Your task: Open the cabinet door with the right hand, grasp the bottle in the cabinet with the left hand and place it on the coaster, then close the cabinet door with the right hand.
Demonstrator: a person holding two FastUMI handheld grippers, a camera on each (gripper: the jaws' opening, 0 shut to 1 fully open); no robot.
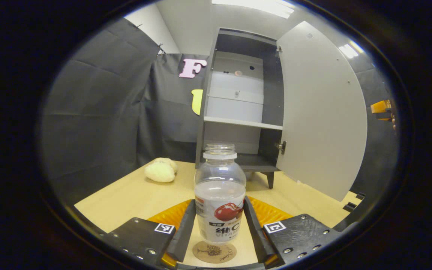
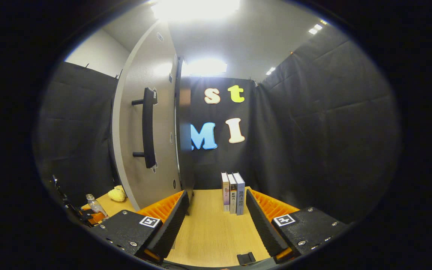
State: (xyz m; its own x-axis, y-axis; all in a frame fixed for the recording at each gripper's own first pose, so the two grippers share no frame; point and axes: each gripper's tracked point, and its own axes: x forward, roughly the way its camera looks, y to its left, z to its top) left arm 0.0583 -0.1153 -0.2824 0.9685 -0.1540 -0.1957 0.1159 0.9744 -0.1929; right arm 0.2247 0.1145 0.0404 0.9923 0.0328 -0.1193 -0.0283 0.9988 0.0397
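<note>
A recording booth: black cloth walls (image 2: pixel 313 123) around a wooden table (image 2: pixel 208 225).

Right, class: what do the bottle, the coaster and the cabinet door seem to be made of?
Bottle: clear, glossy plastic, as you see through its upper part.
Coaster: probably cork or card, being matt brown with a printed motif.
Cabinet door: smooth matt grey board, likely painted or laminated.

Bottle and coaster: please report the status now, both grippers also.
Left gripper open around bottle, standing on coaster. Right gripper open, empty, beside open cabinet door. Nothing in the way.
</note>
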